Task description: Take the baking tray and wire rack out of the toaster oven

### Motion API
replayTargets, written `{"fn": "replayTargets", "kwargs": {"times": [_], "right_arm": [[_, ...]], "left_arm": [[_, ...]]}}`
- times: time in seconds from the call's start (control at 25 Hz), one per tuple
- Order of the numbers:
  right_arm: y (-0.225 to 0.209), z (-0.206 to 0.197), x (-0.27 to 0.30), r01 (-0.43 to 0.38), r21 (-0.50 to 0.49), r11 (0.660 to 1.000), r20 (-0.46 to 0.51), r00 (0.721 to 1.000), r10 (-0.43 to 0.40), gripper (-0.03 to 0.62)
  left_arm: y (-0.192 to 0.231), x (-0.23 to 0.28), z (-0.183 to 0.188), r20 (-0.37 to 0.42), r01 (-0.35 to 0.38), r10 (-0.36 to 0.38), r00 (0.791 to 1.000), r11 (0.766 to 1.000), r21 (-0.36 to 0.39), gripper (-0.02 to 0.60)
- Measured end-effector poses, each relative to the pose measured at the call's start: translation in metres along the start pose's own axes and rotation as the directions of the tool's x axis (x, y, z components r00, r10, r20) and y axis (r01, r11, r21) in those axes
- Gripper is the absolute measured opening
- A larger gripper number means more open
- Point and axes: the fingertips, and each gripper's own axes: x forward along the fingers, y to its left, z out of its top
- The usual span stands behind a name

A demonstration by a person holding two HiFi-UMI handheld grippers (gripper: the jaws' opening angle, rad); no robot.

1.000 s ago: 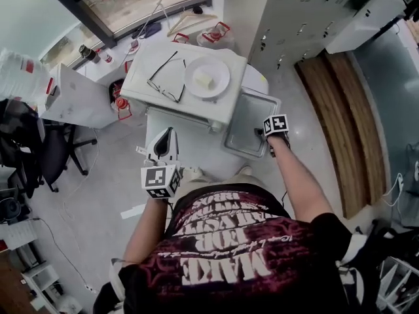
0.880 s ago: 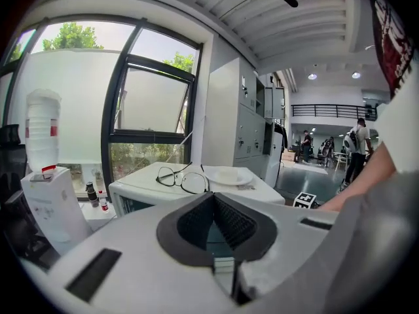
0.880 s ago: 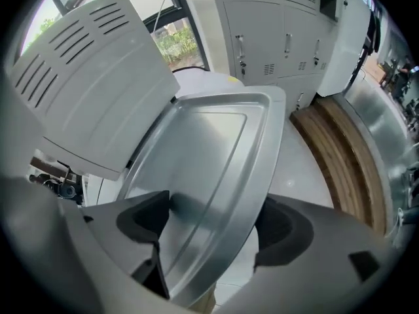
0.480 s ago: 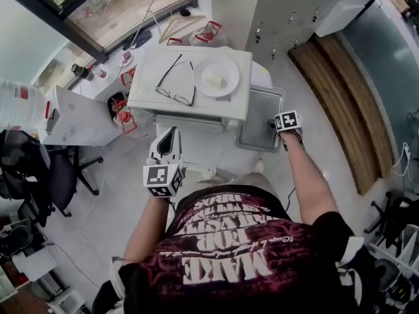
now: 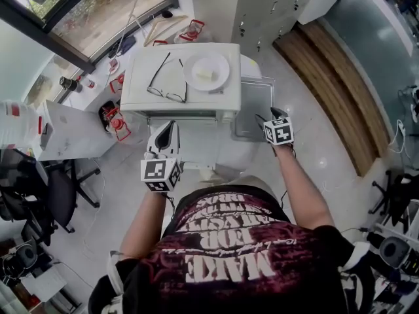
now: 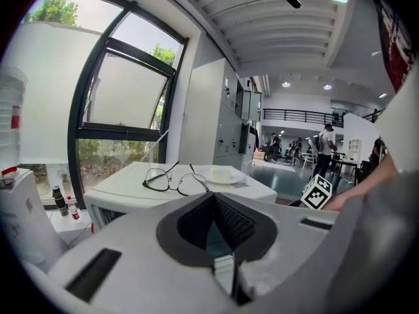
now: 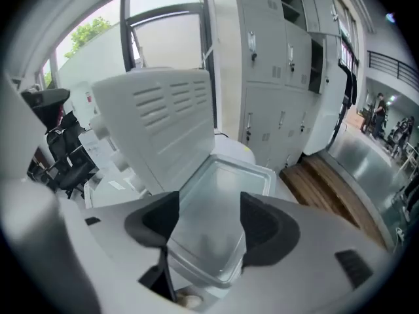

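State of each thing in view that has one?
Baking tray: out of the toaster oven, flat beside it, empty.
Glasses: unfolded, on the oven.
Plate: on the oven, holding a pale piece.
Left gripper: shut, empty.
Right gripper: open, jaws just been closing, nothing gripped, tray below.

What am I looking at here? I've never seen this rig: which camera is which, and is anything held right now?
There is no robot: a person holds a two-jaw gripper in each hand; the marker cubes belong to them. One picture comes from a camera on the person's head, looking down; the other two ride on the grippers. The white toaster oven carries eyeglasses and a plate. The baking tray lies beside it, already out. The left gripper is shut and empty. The right gripper hangs above the tray, jaws apart though they have just been closing a little, gripping nothing. I see no wire rack.
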Motion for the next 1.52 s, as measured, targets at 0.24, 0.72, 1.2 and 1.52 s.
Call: {"fn": "replayTargets", "kwargs": {"times": [0.24,0.72,1.2,1.52], "right_arm": [[0.017,0.034,-0.081,0.052,-0.015,0.999,0.238,0.97,-0.047,0.006],[0.047,0.054,-0.232,0.029,-0.082,0.996,0.521,0.853,0.018,0.003],[0.118,0.066,-0.359,0.009,-0.225,0.974,0.701,0.696,0.156,0.003],[0.17,0.065,-0.39,-0.01,-0.265,0.964,0.719,0.665,0.205,0.003]], "left_arm": [[-0.037,0.007,0.003,0.033,0.053,-0.053,0.998,0.999,-0.003,0.006],[-0.133,-0.026,0.041,0.15,0.039,-0.066,0.986,0.984,0.177,0.006],[-0.172,-0.15,0.07,0.256,-0.101,0.042,0.966,0.97,0.22,0.006],[-0.17,-0.204,0.078,0.286,-0.145,0.066,0.956,0.954,0.264,0.006]]}}
